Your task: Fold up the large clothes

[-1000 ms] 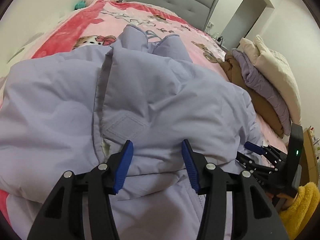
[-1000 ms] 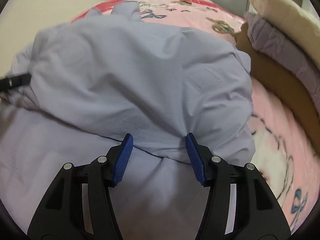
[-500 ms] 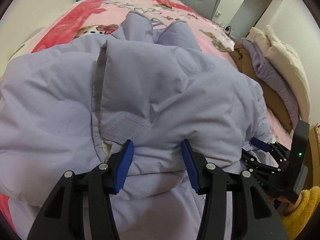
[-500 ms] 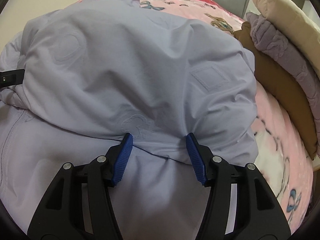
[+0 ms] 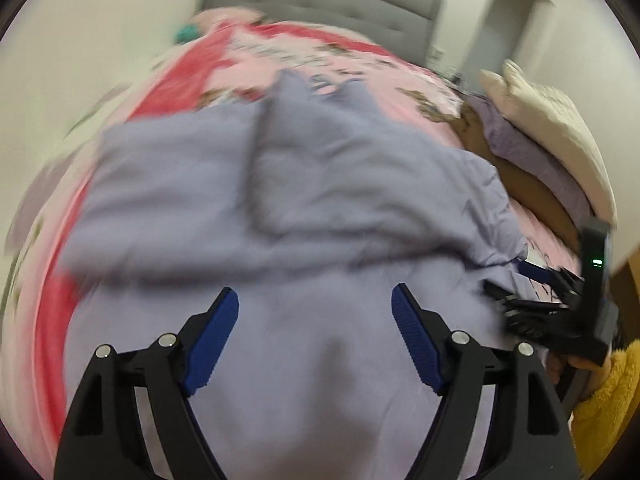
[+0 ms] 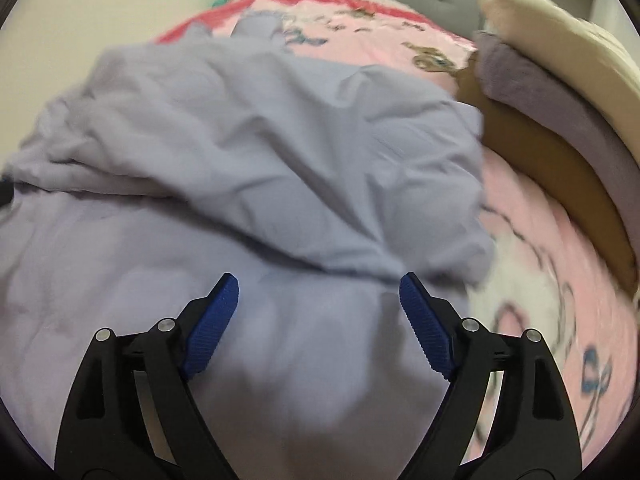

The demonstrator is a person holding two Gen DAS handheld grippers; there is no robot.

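Note:
A large lilac padded jacket (image 5: 328,184) lies on the pink bed, its upper half folded over the lower half (image 6: 256,152). My left gripper (image 5: 315,304) hovers just short of the folded edge; its jaws are opening and nothing sits between the blue pads. My right gripper (image 6: 319,292) is likewise opening over the lower layer, with the fold's edge just beyond its fingertips and no cloth pinched. In the left wrist view the right gripper (image 5: 532,280) shows at the jacket's right edge, held by a person's hand in a yellow fleece sleeve (image 5: 600,400).
The pink and red patterned blanket (image 6: 532,264) covers the bed. A stack of folded brown, purple and cream clothes (image 6: 552,96) lies along the right side. A grey headboard (image 5: 320,4) stands at the far end, with a white wall on the left.
Both grippers let go of the folded jacket edge, opened wide and pulled back a little. The fold now rests on the lower half of the jacket.

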